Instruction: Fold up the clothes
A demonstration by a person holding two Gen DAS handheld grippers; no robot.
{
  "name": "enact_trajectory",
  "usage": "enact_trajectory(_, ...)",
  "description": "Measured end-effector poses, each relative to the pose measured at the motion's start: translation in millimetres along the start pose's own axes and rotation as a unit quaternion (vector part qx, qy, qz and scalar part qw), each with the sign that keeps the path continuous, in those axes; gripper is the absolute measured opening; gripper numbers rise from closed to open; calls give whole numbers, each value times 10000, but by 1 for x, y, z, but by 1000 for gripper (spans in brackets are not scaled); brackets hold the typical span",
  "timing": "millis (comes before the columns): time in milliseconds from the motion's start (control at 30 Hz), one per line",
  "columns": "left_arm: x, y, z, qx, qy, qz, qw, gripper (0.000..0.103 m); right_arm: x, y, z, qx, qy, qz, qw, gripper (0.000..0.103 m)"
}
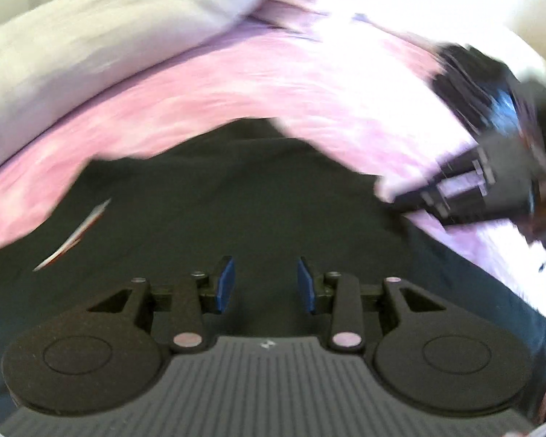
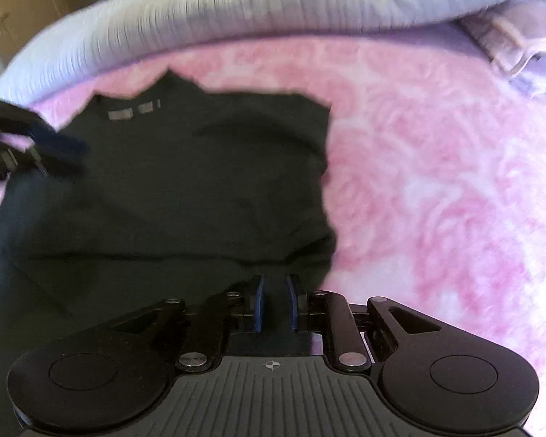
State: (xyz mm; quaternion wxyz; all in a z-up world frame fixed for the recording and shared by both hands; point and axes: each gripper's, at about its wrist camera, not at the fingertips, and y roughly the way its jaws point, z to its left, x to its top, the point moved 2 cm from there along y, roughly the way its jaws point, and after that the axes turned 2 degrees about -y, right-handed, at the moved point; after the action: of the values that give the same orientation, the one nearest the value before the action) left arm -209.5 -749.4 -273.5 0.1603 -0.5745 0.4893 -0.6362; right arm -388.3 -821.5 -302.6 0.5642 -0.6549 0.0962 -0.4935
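A black T-shirt (image 2: 185, 182) lies spread on a pink fuzzy blanket (image 2: 436, 182), its grey collar label (image 2: 131, 113) at the far side. My right gripper (image 2: 274, 304) is low over the shirt's near right edge. Its blue pads (image 2: 258, 304) stand a narrow gap apart with dark cloth between them, and a pinch cannot be made out. My left gripper (image 1: 265, 284) hovers over the shirt (image 1: 236, 189) with its pads wide apart and nothing held. From the left wrist, the right gripper (image 1: 400, 196) touches the shirt's right edge. Both views are motion-blurred.
A pale grey ribbed cover (image 2: 273, 3) runs along the blanket's far side. A lilac garment (image 2: 509, 43) lies bunched at the far right. A cardboard box (image 2: 25, 3) stands beyond the bed at the upper left. Pink blanket lies bare to the shirt's right.
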Motion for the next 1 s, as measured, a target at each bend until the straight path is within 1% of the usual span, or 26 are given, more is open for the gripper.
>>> enact_trajectory(100, 9, 27, -49, -20, 519, -65, 9986, 32, 20, -13, -19, -113, 68, -319, 9994, 18)
enact_trajectory(200, 20, 53, -91, 187, 1057, -219, 9940, 32, 39, -5, -49, -175, 334, -328, 9988, 23)
enact_trajectory(233, 23, 63, -101, 326, 1259, -237, 9912, 32, 44, -2, -59, -153, 425, -304, 9985, 24)
enact_trajectory(267, 26, 72, -111, 458, 1452, -249, 9880, 32, 50, 1, -67, -61, 484, -271, 9984, 28)
enact_trajectory(300, 26, 82, -117, 527, 1554, -198, 9863, 32, 56, 4, -75, 30, 542, -238, 9982, 35)
enact_trajectory(333, 26, 92, -123, 595, 1655, -147, 9843, 30, 61, 6, -83, 133, 598, -209, 9979, 38)
enact_trajectory(367, 26, 102, -129, 658, 1751, -91, 9823, 19, 66, 8, -89, 272, 647, -194, 9973, 43)
enact_trajectory(400, 23, 110, -132, 674, 1786, 10, 9816, 6, 72, 11, -96, 408, 693, -177, 9966, 45)
enact_trajectory(433, 20, 116, -136, 692, 1818, 101, 9808, 4, 78, 16, -100, 530, 721, -147, 9959, 45)
enact_trajectory(467, 17, 117, -138, 736, 1830, 83, 9803, 0, 83, 22, -102, 637, 710, -100, 9954, 45)
enact_trajectory(600, 6, 121, -145, 910, 1878, 9, 9780, 0, 100, 53, -96, 974, 510, 63, 9939, 46)
enact_trajectory(667, 1, 123, -149, 997, 1902, -26, 9767, 0, 111, 76, -91, 1121, 484, 131, 9924, 45)
enact_trajectory(700, 1, 125, -150, 1044, 1910, -36, 9760, 0, 117, 87, -88, 1177, 460, 192, 9918, 43)
enact_trajectory(733, 0, 126, -152, 1087, 1889, -50, 9760, 0, 122, 99, -85, 1157, 379, 299, 9921, 31)
enact_trajectory(767, 0, 126, -153, 1130, 1864, -65, 9759, 0, 127, 109, -82, 1131, 304, 369, 9924, 2)
enact_trajectory(933, 0, 129, -153, 1216, 1632, -131, 9790, 0, 154, 129, -83, 893, 40, 90, 9960, 2)
enact_trajectory(1000, 1, 125, -149, 1144, 1466, -171, 9824, 0, 156, 117, -86, 789, 49, -89, 9968, 3)
